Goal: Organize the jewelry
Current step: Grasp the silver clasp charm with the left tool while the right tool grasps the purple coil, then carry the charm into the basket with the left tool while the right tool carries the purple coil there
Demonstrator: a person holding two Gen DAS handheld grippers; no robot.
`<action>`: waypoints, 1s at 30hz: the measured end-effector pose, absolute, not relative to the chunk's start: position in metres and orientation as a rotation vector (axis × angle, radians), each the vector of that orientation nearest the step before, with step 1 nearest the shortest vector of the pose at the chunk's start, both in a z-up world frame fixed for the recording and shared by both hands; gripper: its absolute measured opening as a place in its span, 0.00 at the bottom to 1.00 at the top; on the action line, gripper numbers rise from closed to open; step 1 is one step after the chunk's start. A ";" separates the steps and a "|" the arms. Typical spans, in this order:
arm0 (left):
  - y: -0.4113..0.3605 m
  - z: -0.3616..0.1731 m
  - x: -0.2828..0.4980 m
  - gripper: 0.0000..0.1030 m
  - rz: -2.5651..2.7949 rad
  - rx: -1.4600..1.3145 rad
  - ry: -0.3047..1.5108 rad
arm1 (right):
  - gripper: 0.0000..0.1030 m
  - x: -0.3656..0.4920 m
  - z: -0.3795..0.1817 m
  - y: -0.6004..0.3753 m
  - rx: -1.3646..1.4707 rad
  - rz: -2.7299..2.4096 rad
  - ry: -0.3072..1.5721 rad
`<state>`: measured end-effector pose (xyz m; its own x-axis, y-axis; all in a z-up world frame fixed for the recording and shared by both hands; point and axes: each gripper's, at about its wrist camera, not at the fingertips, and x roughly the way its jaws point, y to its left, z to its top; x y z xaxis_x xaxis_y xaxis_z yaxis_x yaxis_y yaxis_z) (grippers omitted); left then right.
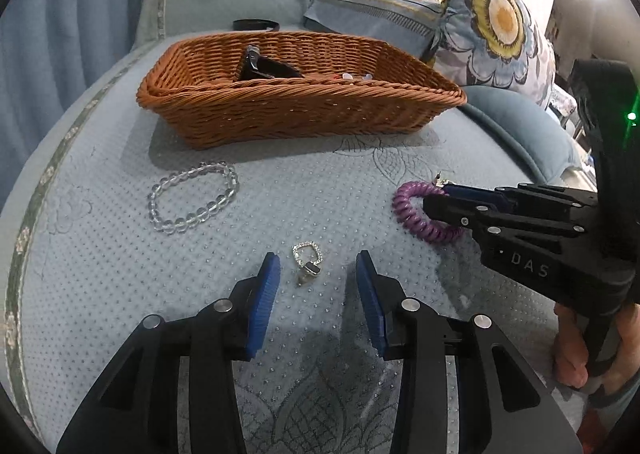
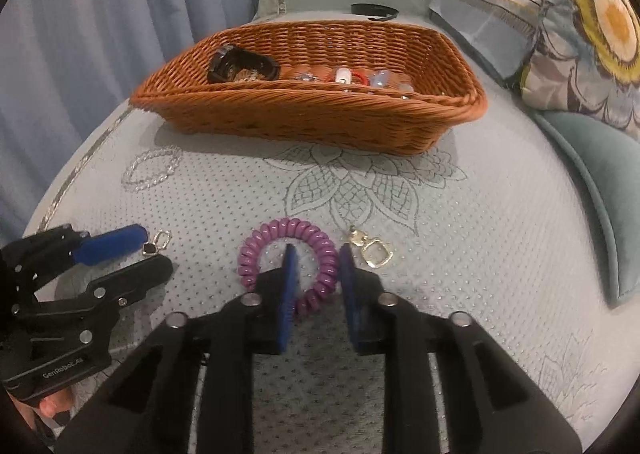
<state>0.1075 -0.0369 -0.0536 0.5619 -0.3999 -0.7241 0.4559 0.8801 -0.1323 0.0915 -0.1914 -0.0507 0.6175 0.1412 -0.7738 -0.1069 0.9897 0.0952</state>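
The left hand-held gripper (image 1: 316, 270) stands wide open around an earring (image 1: 307, 262); the right hand-held gripper (image 2: 316, 266), partly open, straddles the purple hair tie (image 2: 288, 258), gripping nothing. Ahead sits the basket (image 1: 300, 114); a bead bracelet (image 1: 194, 196) lies left.

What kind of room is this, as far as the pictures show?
Probably a bedroom or living room at home: the wicker basket sits on a quilted blue cover, with a floral pillow behind it and blue curtains alongside.
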 end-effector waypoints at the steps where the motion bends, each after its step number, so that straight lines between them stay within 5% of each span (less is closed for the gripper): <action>1: -0.037 -0.053 0.108 0.33 -0.498 0.078 0.832 | 0.11 0.090 -0.050 -0.190 0.034 0.142 0.891; 5: -0.035 -0.053 0.109 0.09 -0.475 0.068 0.832 | 0.10 0.086 -0.049 -0.190 0.037 0.158 0.886; 30: -0.016 -0.025 0.092 0.08 -0.500 -0.039 0.659 | 0.09 0.065 -0.024 -0.198 0.109 0.251 0.749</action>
